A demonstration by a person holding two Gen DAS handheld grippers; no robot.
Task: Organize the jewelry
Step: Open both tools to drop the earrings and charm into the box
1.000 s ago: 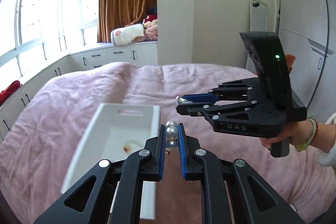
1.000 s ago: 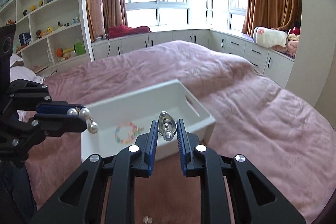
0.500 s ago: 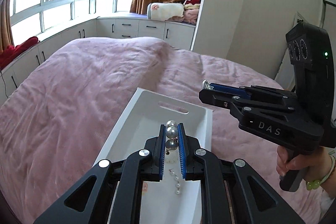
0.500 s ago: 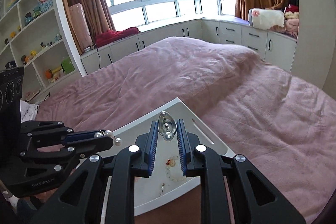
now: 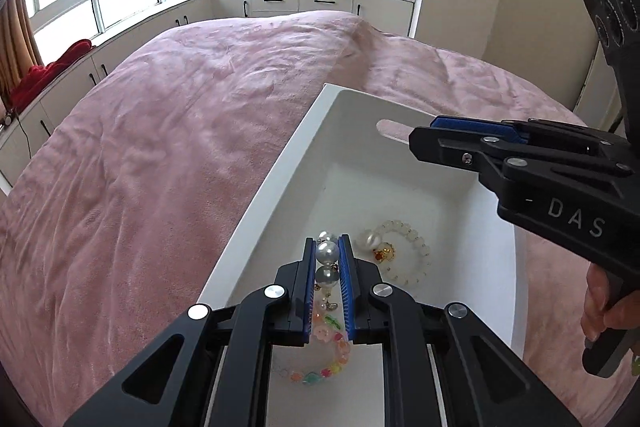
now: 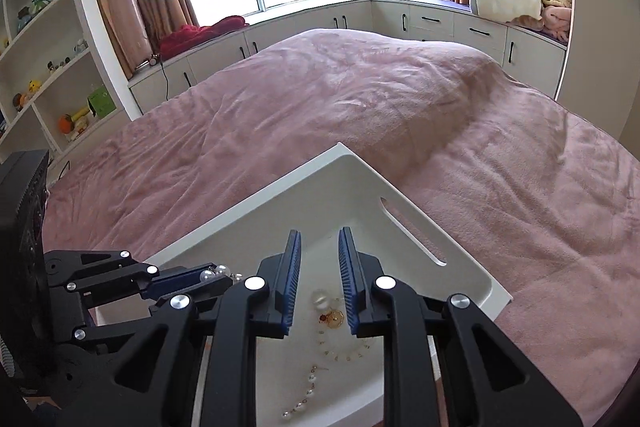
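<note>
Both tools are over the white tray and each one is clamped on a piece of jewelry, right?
Only partly. The left tool is clamped on the pearl earring over the white tray, but the right wrist view shows the right tool with its jaws apart and nothing between them.

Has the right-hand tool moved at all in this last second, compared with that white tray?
Yes. The right tool has come forward and down over the white tray, opened, and the shiny piece it held is gone.

tray walls (image 5: 256, 187) — jewelry-strewn floor, open above
</note>
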